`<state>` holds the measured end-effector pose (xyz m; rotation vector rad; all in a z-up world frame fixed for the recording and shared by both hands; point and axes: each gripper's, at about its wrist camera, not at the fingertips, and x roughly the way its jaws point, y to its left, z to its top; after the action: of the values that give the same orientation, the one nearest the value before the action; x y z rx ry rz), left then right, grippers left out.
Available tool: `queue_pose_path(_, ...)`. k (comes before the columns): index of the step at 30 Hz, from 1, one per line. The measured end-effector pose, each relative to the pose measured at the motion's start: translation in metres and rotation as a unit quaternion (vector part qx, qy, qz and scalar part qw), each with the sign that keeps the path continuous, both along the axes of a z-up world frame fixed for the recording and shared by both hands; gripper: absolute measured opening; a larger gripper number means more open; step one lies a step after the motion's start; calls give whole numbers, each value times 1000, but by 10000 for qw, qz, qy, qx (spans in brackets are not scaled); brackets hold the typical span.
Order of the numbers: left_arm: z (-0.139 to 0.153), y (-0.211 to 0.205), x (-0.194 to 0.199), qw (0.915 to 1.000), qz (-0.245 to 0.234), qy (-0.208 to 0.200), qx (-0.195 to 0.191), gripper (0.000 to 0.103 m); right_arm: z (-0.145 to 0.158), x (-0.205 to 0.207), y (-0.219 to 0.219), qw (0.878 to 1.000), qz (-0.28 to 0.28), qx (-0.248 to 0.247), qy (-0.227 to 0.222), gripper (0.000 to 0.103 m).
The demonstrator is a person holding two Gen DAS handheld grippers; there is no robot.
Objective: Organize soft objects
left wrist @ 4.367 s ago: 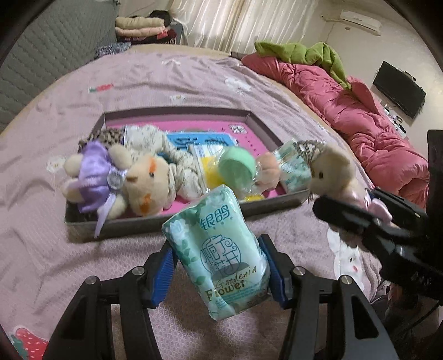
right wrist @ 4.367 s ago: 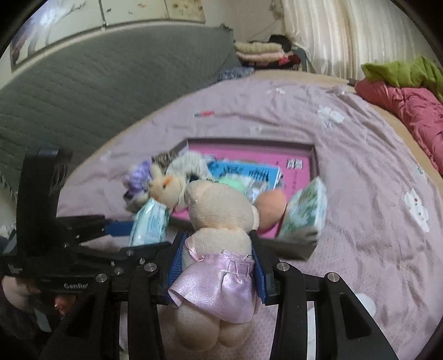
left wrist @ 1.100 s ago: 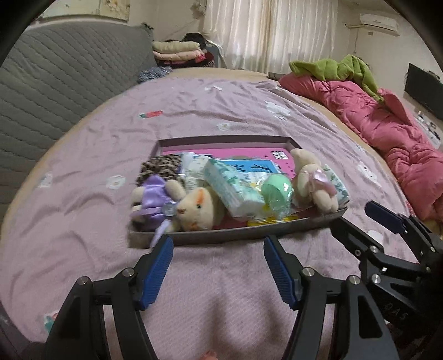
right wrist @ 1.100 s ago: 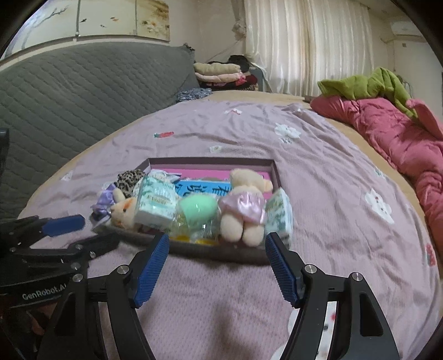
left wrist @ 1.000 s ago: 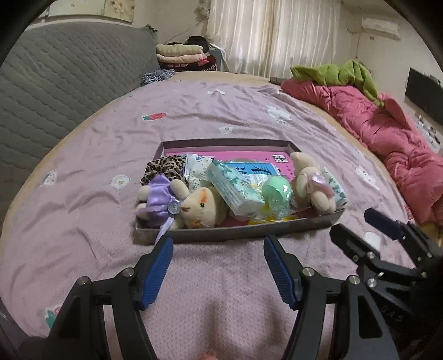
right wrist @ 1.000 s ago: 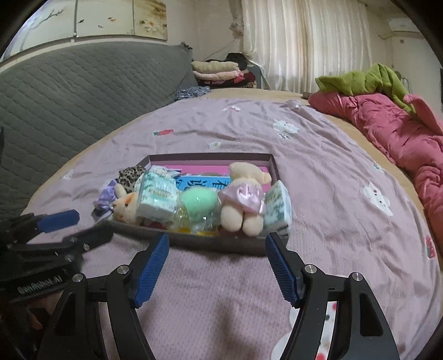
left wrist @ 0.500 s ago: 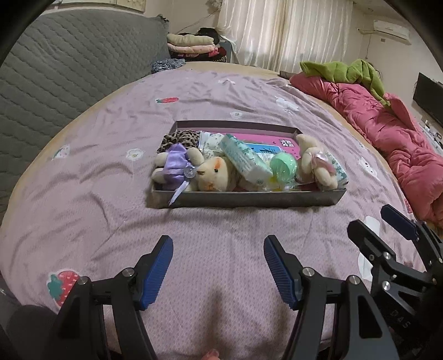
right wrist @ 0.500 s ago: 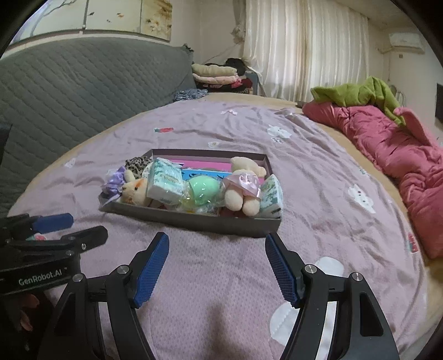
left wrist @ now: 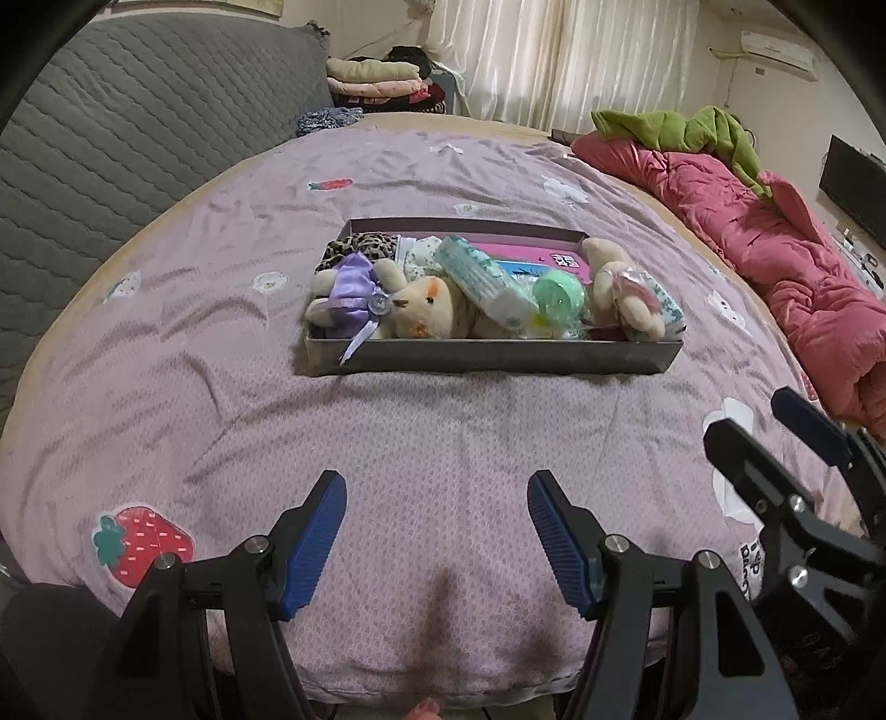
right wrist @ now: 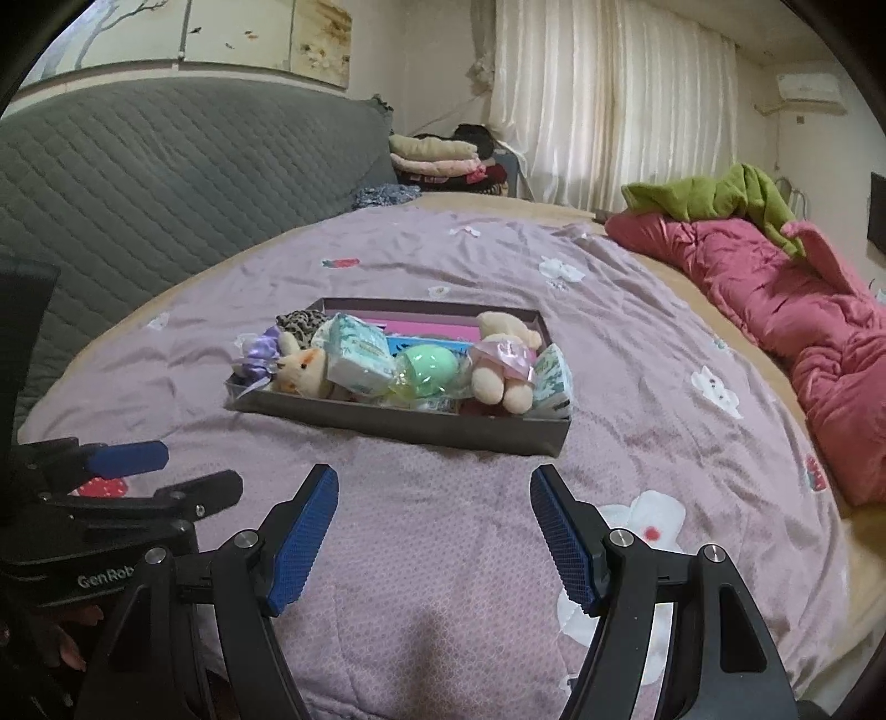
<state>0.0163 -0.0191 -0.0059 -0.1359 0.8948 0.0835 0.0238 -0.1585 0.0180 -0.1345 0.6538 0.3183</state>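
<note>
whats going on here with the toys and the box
A person holds two grippers over a bed, tidying soft things into a shallow box. The box holds a purple-dress bear, a pink-dress bear, tissue packs and a green ball. The left gripper and the right gripper are both open and empty, short of the box, touching nothing.

A home bedroom: a bed (right wrist: 443,554) under a lilac printed sheet, a grey quilted headboard (right wrist: 138,183), a pink duvet (right wrist: 803,310), folded clothes (right wrist: 437,152), curtains (right wrist: 603,94), a wall air conditioner (left wrist: 778,47).
</note>
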Motion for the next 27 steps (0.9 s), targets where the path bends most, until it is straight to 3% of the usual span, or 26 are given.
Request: queue_pose_path(27,-17,1,8,9996,119,251,112,68,-25,16,4,9991,44,80,419,74)
